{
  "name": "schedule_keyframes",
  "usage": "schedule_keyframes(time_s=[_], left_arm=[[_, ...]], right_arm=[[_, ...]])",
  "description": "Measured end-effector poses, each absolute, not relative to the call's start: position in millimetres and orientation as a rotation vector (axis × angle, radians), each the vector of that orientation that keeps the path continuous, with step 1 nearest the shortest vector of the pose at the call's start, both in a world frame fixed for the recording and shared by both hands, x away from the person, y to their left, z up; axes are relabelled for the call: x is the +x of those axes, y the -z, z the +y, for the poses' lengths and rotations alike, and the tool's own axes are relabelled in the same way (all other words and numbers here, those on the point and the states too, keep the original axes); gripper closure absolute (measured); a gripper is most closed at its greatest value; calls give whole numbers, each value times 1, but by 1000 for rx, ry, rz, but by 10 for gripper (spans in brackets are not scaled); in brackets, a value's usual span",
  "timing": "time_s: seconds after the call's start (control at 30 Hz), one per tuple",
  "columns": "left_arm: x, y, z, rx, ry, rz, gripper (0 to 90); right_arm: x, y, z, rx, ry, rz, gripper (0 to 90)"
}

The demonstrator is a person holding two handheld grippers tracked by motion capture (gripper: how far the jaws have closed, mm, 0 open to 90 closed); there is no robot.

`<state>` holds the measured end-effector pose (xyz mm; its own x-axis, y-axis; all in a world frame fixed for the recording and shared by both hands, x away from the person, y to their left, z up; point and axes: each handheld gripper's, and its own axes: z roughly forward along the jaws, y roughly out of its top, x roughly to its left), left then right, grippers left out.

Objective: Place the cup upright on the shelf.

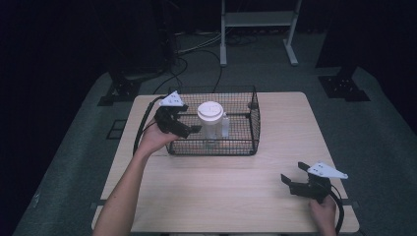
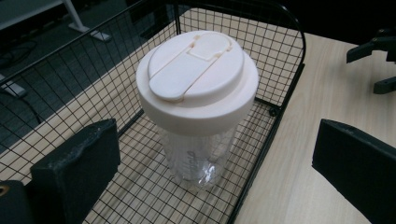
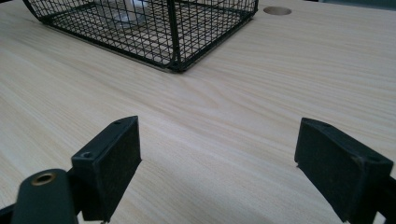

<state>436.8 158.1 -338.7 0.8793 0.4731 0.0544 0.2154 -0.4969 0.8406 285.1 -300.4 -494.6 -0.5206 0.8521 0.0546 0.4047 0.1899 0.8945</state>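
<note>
Your left claw (image 1: 189, 129), raised at the wire basket's (image 1: 254, 129) left wall, points with jaws apart at the white-lidded clear cup (image 1: 211, 123) standing upright inside, while your right claw (image 1: 291, 182) hangs low over the bench's (image 1: 221, 187) near right corner, jaws wide apart, gripping nothing.

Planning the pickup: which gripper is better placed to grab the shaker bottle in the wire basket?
Left. The left gripper hangs open at the basket, facing the white-lidded bottle between its jaws. The right gripper is open over bare table, far from the basket.
</note>
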Motion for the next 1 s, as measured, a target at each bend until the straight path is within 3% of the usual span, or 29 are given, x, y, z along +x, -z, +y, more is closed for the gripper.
schedule_keyframes(time_s=[1.0], left_arm=[[394, 358, 167, 2083, -325, 431, 1]], right_arm=[[286, 495, -298, 1178, -1265, 2016, 135]])
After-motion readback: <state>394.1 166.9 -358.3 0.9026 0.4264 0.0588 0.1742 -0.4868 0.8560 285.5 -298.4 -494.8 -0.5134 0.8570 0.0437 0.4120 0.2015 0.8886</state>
